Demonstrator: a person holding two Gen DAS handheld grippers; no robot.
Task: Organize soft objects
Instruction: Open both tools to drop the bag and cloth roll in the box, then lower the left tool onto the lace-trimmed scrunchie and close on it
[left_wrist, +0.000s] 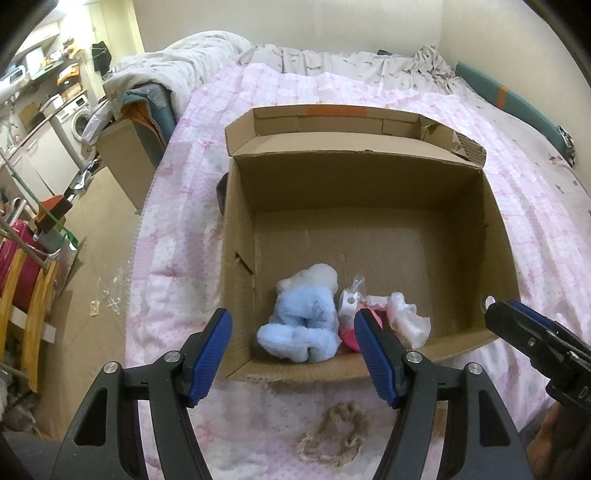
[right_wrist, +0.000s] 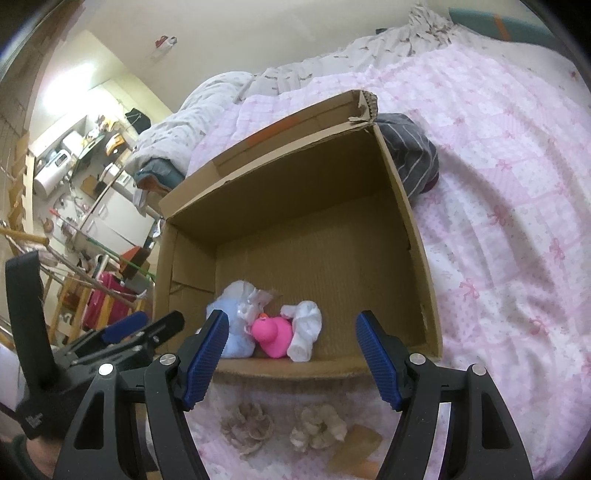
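An open cardboard box (left_wrist: 491, 229) (right_wrist: 413, 221) sits on the pink bed. Against its near wall lie a light blue plush toy (left_wrist: 303, 321) (right_wrist: 231, 317), a pink rubber duck (right_wrist: 273, 334) (left_wrist: 349, 338) and a rolled white cloth (right_wrist: 306, 328) (left_wrist: 408, 317). My left gripper (left_wrist: 295, 354) is open and empty above the box's near edge. My right gripper (right_wrist: 291, 356) is open and empty beside it, and also shows in the left wrist view (left_wrist: 532, 336). Beige scrunchies (right_wrist: 247, 428) (right_wrist: 317, 424) (left_wrist: 332, 439) lie on the bed in front of the box.
A grey striped cloth (right_wrist: 410, 151) lies on the bed behind the box's right corner. A rumpled duvet (left_wrist: 192, 62) is piled at the head of the bed. The cluttered room floor and a drying rack (left_wrist: 29, 266) are off the bed's left edge.
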